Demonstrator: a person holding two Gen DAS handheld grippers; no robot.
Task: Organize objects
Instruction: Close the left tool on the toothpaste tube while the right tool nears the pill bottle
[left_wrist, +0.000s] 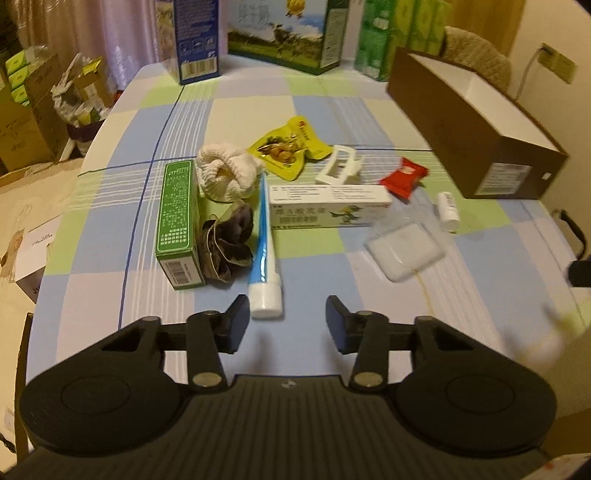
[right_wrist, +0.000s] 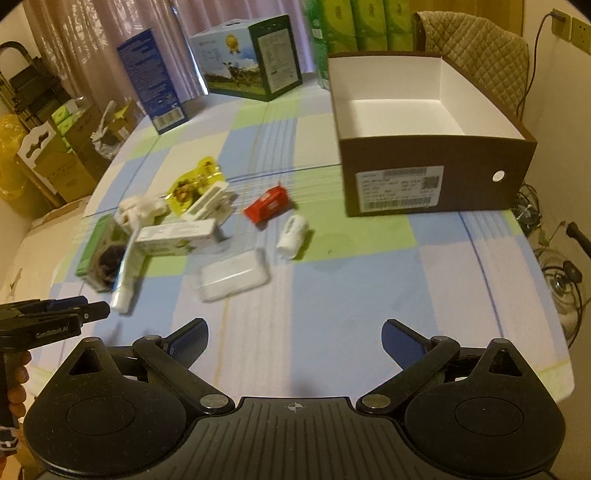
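A heap of small items lies mid-table: a blue-and-white tube (left_wrist: 263, 254), a green carton (left_wrist: 178, 225), a white-green carton (left_wrist: 328, 205), a dark crumpled cloth (left_wrist: 227, 247), a white cloth ball (left_wrist: 225, 173), a yellow pouch (left_wrist: 286, 149), a white clip (left_wrist: 340, 166), a red packet (left_wrist: 404, 177), a white bottle (left_wrist: 448, 210) and a clear-wrapped white pad (left_wrist: 404, 251). An empty brown box (right_wrist: 436, 122) stands at the right. My left gripper (left_wrist: 288, 325) is open just short of the tube's cap. My right gripper (right_wrist: 293, 343) is open over bare cloth, with the pad (right_wrist: 232, 278) ahead.
Tall cartons, a blue one (right_wrist: 153, 85), a cow-printed one (right_wrist: 251, 62) and green packs (right_wrist: 362, 22), line the table's far edge. A padded chair back (right_wrist: 476, 55) rises behind the box. Cardboard boxes (right_wrist: 62, 162) crowd the floor at left. A hand (right_wrist: 16, 384) holds the left tool.
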